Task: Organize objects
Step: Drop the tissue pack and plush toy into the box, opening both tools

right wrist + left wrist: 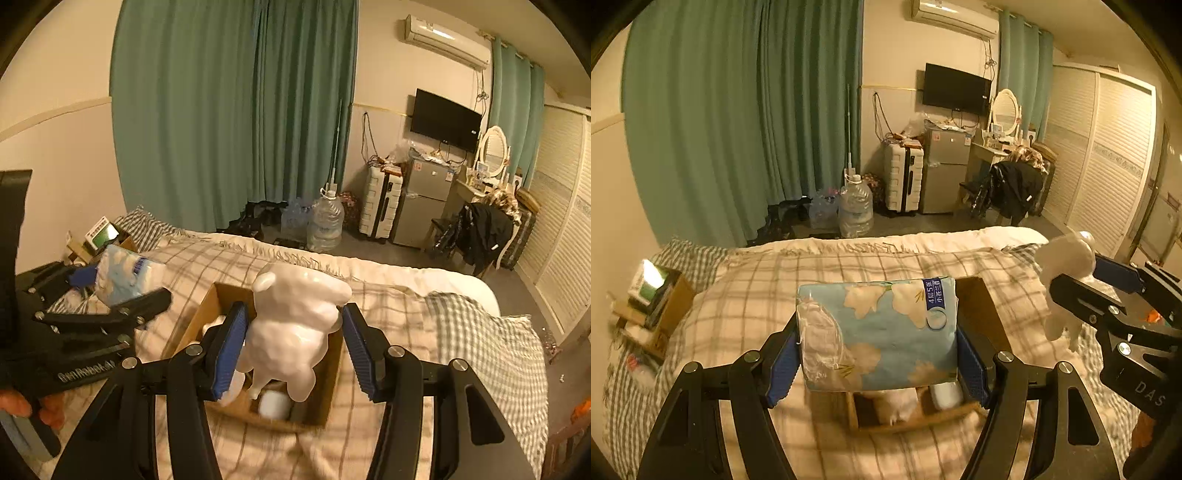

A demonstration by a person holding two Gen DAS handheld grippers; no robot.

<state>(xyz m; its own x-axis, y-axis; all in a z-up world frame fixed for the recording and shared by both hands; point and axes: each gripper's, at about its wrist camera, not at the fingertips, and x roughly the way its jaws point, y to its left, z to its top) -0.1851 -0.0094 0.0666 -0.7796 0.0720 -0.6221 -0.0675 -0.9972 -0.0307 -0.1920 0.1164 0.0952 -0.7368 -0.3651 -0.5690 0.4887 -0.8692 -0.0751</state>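
Note:
My left gripper (877, 363) is shut on a blue flowered tissue pack (879, 332) and holds it above an open cardboard box (979, 306) on the bed. My right gripper (293, 349) has its jaws apart around a white bear figurine (291, 328); the left pad touches it, the right pad stands clear. The figurine hangs over the same box (332, 373), which holds a white round item (274, 404) and other white things. The right gripper with the figurine (1067, 258) shows at the right of the left wrist view; the left gripper with the pack (125, 275) shows at the left of the right wrist view.
The box sits on a plaid blanket (849, 266) on the bed. A second cardboard box with a green-white carton (652, 284) stands at the bed's left edge by the wall. Beyond the bed are water jugs (855, 210), a suitcase, a small fridge and a chair.

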